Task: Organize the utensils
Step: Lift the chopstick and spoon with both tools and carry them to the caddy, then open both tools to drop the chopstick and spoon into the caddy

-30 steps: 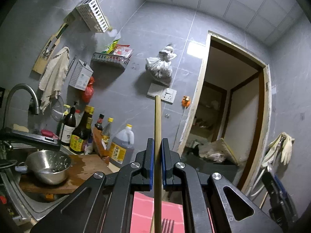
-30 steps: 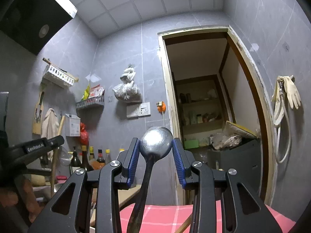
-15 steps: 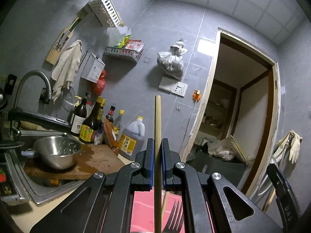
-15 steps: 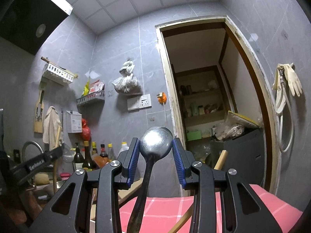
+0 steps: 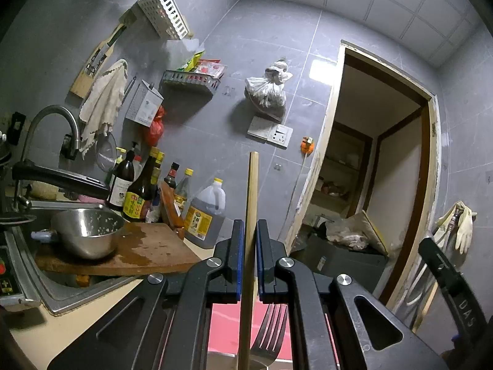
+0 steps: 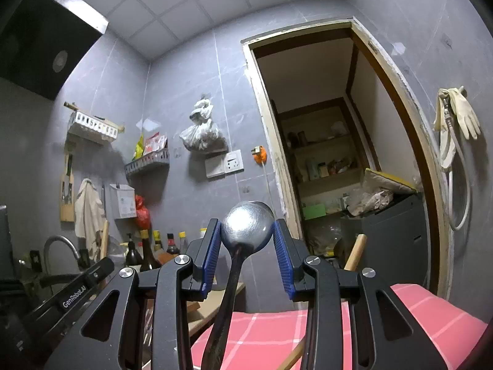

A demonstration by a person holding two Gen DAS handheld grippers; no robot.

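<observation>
Through your left wrist camera, your left gripper (image 5: 250,259) is clamped on an upright wooden chopstick (image 5: 251,203), with a fork (image 5: 269,330) lying below on the pink cloth (image 5: 223,326). Through your right wrist camera, your right gripper (image 6: 247,243) pinches a metal spoon (image 6: 248,226) by its bowl, handle hanging down toward the pink checked cloth.

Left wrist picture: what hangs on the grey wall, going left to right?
White cloth towel → red plastic bag → tied clear plastic bag → white wall socket → small orange hook → pale rubber gloves.
</observation>
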